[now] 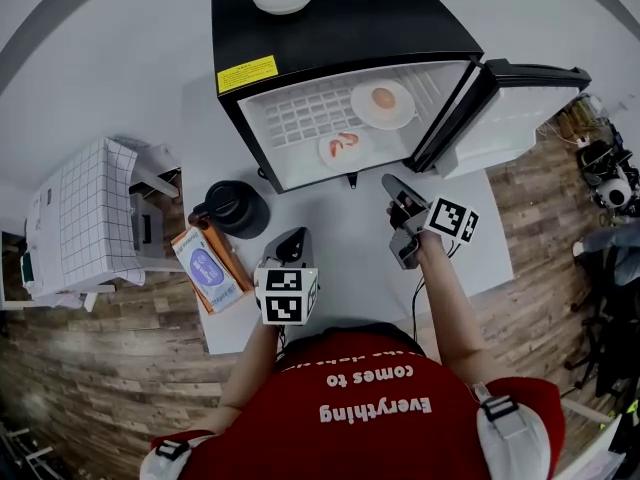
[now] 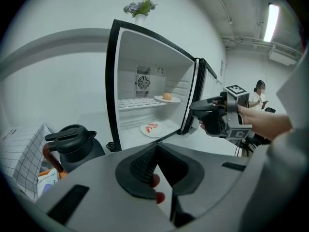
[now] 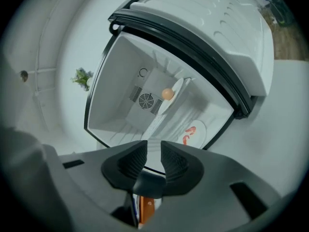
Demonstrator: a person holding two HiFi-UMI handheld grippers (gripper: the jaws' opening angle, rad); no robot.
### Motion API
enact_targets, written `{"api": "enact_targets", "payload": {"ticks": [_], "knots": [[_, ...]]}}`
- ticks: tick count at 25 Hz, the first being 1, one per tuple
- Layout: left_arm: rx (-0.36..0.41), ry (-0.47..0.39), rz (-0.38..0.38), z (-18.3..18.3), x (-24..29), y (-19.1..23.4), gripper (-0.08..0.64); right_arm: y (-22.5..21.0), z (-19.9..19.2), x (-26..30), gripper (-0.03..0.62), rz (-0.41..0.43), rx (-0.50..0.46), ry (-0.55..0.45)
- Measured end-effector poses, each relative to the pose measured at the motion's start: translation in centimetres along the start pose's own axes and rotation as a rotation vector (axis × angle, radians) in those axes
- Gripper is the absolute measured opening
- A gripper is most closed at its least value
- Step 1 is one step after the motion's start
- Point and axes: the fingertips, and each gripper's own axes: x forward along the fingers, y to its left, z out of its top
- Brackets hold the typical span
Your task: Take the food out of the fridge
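The fridge (image 1: 340, 28) is stood on the white table (image 1: 350, 243) with its door (image 1: 510, 108) swung fully open to the right, and both servings are still inside. One plate of red food (image 1: 343, 148) is laid flat on the fridge floor, close to the front edge. A second plate with a round orange piece (image 1: 383, 103) is set on the wire shelf (image 1: 300, 118) above it, further back and to the right.

The right gripper (image 1: 392, 183) is held just outside the opening, beside the door's hinge edge. Its jaws are parted a little and nothing is seen between them. From its tips the red-food plate (image 3: 195, 132) lies ahead and slightly to the left in the head view, the nearer of the two plates. The fridge appears strongly tilted in the right gripper view, so the gripper is judged to be rolled — perhaps toward pinching a flat rim from above and below.

The left gripper (image 1: 297, 236) is kept well back over the table, its pads (image 2: 145, 166) pressed together. A small reddish shape behind them cannot be identified. The right hand is plainly the nearer one — a short reach forward and left would likely be called for.
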Motion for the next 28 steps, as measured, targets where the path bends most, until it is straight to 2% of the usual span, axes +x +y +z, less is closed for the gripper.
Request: {"api": "enact_targets", "payload": {"ticks": [3, 8, 14, 17, 22, 26, 28], "knots": [[-0.004, 0.009, -0.002, 0.2, 0.7, 0.3, 0.006, -1.0, 2.1, 1.3, 0.085, 0.007, 0.118, -0.038], [-0.006, 0.037, -0.009, -0.3, 1.6, 0.6, 0.006, -3.0, 6.5, 3.0, 0.112, -0.060, 0.144, -0.128], [-0.011, 0.062, -0.013, -0.8, 2.3, 0.8, 0.006, -5.4, 9.2, 5.5, 0.135, -0.099, 0.287, -0.170], [-0.010, 0.070, -0.012, -0.9, 2.7, 1.0, 0.006, -6.4, 9.9, 6.8, 0.135, -0.092, 0.385, -0.189], [-0.020, 0.081, -0.003, -1.3, 2.7, 1.2, 0.006, -6.8, 10.3, 8.1, 0.135, -0.030, 0.553, -0.235], [-0.027, 0.091, 0.005, -1.8, 2.4, 1.5, 0.006, -7.2, 9.9, 8.3, 0.132, -0.017, 0.598, -0.250], [-0.028, 0.090, 0.008, -1.8, 2.3, 1.5, 0.006, -7.5, 9.9, 8.4, 0.097, 0.008, 0.615, -0.257]]}}
